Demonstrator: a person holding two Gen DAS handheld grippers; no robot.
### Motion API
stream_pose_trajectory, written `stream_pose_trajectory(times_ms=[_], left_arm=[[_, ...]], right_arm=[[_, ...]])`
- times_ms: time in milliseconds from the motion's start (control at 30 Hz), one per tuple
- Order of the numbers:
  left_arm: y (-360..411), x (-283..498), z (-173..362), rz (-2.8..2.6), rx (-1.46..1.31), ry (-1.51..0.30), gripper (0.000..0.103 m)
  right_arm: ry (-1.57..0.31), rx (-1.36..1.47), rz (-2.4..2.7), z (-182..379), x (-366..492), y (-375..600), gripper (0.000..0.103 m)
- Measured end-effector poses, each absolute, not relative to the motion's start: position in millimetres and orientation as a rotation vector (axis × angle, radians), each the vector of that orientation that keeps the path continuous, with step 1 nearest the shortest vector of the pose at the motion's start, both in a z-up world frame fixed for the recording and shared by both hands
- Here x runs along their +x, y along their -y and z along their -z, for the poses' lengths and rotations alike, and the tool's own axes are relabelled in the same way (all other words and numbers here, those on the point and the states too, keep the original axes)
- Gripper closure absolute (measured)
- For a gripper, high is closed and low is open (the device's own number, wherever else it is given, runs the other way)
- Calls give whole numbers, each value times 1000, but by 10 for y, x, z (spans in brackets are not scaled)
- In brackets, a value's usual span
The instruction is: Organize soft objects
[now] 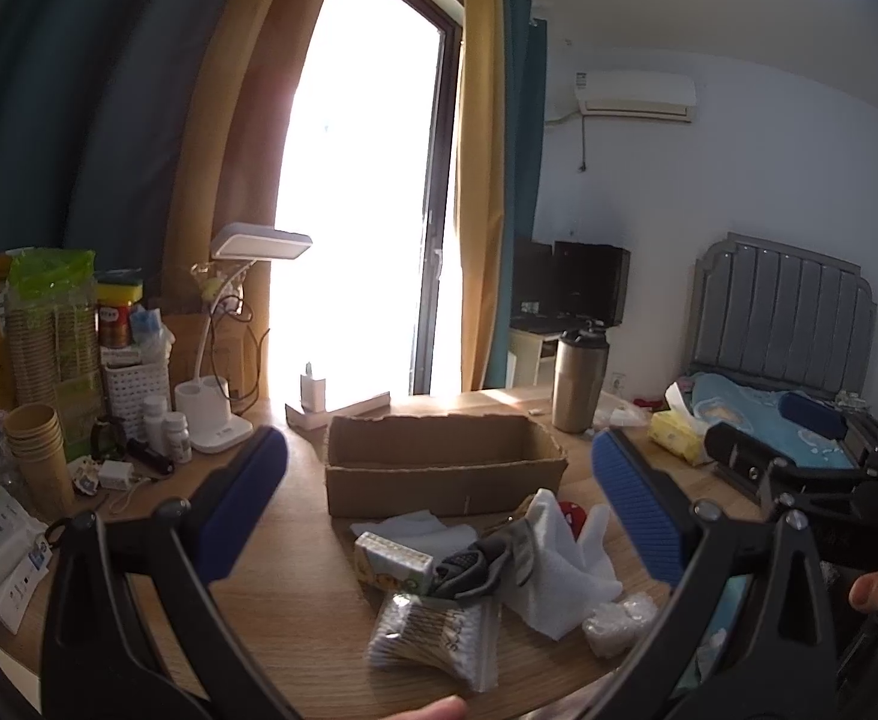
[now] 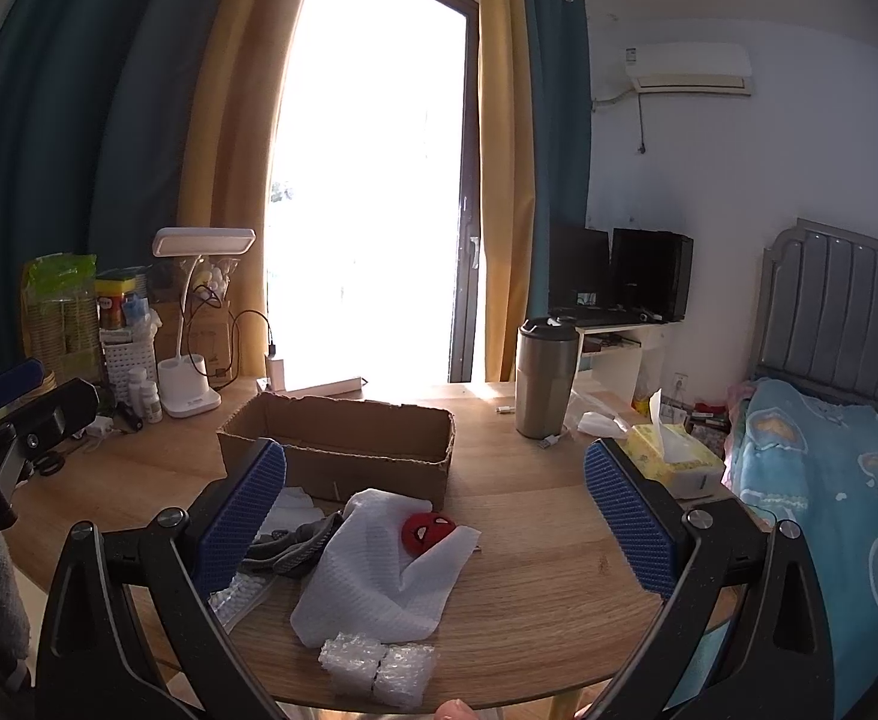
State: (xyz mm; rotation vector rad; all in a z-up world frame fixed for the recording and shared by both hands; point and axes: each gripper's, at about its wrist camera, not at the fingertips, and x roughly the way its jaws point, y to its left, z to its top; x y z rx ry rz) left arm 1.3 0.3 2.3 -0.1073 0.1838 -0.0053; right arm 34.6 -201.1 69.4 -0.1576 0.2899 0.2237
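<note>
While the left gripper (image 1: pixel 439 504) is hanging over the table (image 1: pixel 295 588) with its blue pads (image 1: pixel 241 498) spread wide and nothing between them, the left view is showing the soft stuff sitting in a loose heap just in front of the box (image 1: pixel 439 462). A white cloth (image 1: pixel 559 570) is lying crumpled with a grey glove (image 1: pixel 487 558) draped across it, a small tissue pack (image 1: pixel 394 564) is touching the glove, a bag of swabs (image 1: pixel 433 639) is lying nearer the camera, and a bubble wrap wad (image 1: pixel 616 621) is sitting close to the table's front edge. The box is standing open on top, looking empty inside, with bare wood to its left.

Over in the right view, the right gripper (image 2: pixel 436 516) is also hovering with its pads (image 2: pixel 631 516) far apart, holding nothing. The cloth (image 2: pixel 373 582) is spreading out here, half wrapping a red ball (image 2: pixel 428 531) with a spider face. The bubble wrap (image 2: pixel 376 669) is sitting right at the front edge, and the glove (image 2: pixel 295 546) is peeking out behind the left pad. Open wood is stretching to the right of the heap, toward the tissue box (image 2: pixel 673 459) and tumbler (image 2: pixel 546 384).
</note>
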Motion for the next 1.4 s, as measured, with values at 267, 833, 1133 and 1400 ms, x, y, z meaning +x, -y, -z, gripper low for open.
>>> stream_pose_trajectory(times_ms=[267,833,1133,1400], left_arm=[[-12,-7,-29,8,-112,-180,0],[-12,-2,-9,5,-110,-182,0],[-13,-8,-5,4,-111,-183,0],[-19,-11,-4,4,-110,-183,0]], right_arm=[[-291,-155,-228,-700,344,2020,1],[-293,-154,-235,-723,324,2015,1],[-292,-153,-237,-729,311,2010,1],[-294,-154,-238,-728,317,2000,1]])
